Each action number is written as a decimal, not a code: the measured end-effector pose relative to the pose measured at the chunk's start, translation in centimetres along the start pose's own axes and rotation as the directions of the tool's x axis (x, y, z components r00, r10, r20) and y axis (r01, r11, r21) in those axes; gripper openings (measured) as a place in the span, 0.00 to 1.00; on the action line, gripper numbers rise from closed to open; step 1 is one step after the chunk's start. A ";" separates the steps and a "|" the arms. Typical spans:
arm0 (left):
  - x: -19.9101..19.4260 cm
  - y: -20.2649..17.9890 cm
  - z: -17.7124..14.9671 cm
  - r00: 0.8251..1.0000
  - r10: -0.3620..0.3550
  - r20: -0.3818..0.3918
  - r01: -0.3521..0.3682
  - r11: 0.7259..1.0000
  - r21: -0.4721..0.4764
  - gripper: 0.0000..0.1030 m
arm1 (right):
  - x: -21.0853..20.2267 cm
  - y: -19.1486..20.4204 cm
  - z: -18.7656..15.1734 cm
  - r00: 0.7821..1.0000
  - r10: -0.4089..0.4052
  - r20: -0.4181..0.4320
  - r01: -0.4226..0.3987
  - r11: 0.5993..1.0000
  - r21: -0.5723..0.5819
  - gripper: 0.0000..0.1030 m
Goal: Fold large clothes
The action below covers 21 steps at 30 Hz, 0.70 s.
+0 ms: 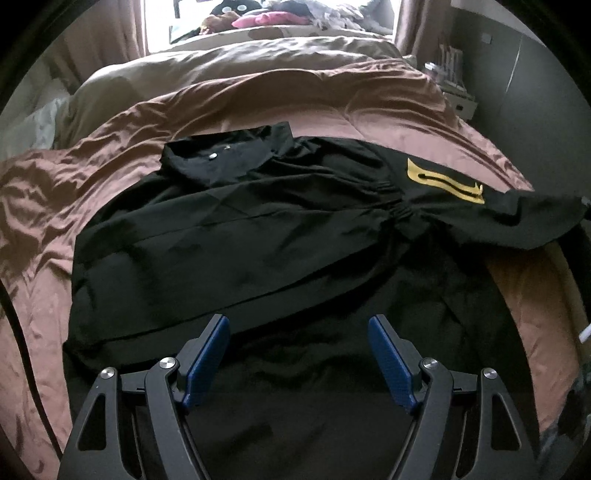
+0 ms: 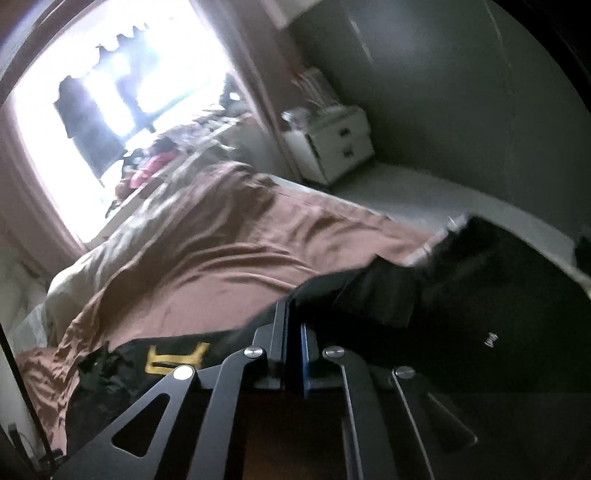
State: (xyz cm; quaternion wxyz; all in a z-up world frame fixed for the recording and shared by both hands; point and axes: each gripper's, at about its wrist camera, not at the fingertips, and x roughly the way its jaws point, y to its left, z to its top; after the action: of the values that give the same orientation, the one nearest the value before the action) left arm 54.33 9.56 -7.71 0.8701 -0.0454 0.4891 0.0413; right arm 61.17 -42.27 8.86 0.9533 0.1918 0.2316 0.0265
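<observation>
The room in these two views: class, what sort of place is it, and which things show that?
Most likely a bedroom: a bed with a brown duvet, a white bedside cabinet, and a curtained window.

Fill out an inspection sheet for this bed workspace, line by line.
Surface: bed with brown duvet, rumpled.
Job's things: black garment spread flat, collar away from the camera, gold emblem on the right sleeve.
Clutter: clothes pile on the window sill.
Grippers: left gripper open above the garment's hem; right gripper shut, whether cloth is pinched cannot be told.
Cables: nothing seen.
Surroundings: bright window, curtains, white nightstand, grey wall.
</observation>
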 end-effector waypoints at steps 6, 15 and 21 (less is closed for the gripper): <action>-2.6 2.6 -1.2 1.000 -0.006 0.016 0.007 0.998 -0.068 0.76 | -3.6 7.0 0.3 0.996 0.084 0.027 -0.080 0.989 -0.127 0.01; -6.2 8.4 -4.3 0.998 0.004 0.060 0.006 0.986 -0.166 0.76 | -7.8 17.1 0.6 0.983 0.180 0.033 -0.163 0.944 -0.287 0.00; -8.2 13.4 -6.7 0.996 0.016 0.088 0.005 0.973 -0.229 0.76 | -9.1 23.5 -0.2 0.971 0.237 0.016 -0.213 0.897 -0.388 0.00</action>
State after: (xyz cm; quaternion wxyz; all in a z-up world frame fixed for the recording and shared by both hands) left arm 42.85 21.84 -4.74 0.8799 -0.1420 0.4419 0.1017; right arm 53.81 -21.72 21.50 0.9697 0.0277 0.1678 0.1752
